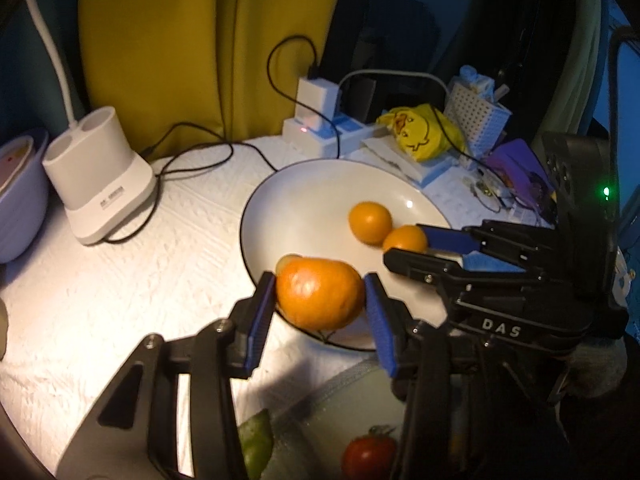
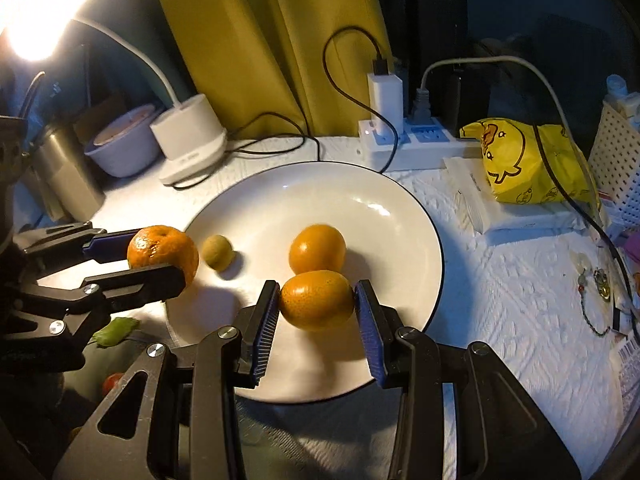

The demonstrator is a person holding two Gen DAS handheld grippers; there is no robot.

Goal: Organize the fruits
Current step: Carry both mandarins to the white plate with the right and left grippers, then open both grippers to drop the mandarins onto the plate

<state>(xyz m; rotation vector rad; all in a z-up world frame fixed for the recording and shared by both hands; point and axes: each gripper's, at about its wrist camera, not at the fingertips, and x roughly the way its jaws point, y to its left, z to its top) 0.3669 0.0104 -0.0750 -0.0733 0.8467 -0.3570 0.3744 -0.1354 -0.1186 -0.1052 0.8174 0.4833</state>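
Observation:
My left gripper (image 1: pixel 319 285) is shut on a large mandarin (image 1: pixel 318 300), held over the near left rim of a white plate (image 1: pixel 304 188). In the right wrist view this gripper (image 2: pixel 160 258) and its mandarin (image 2: pixel 162 252) come in from the left. My right gripper (image 2: pixel 317 292) is shut on a smooth orange (image 2: pixel 316 302) above the plate (image 2: pixel 372 216); it also shows from the side (image 1: pixel 404 245). One more orange (image 2: pixel 317 247) and a small yellow-green fruit (image 2: pixel 217 252) lie on the plate.
A white lamp base (image 2: pixel 192 136), a purple bowl (image 2: pixel 124 148), a power strip (image 2: pixel 400 140) with looping cables, a yellow duck bag (image 2: pixel 532 160) and a white perforated basket (image 2: pixel 612 148) ring the plate. Near me lie a tomato (image 1: pixel 368 456) and a green fruit (image 1: pixel 256 440).

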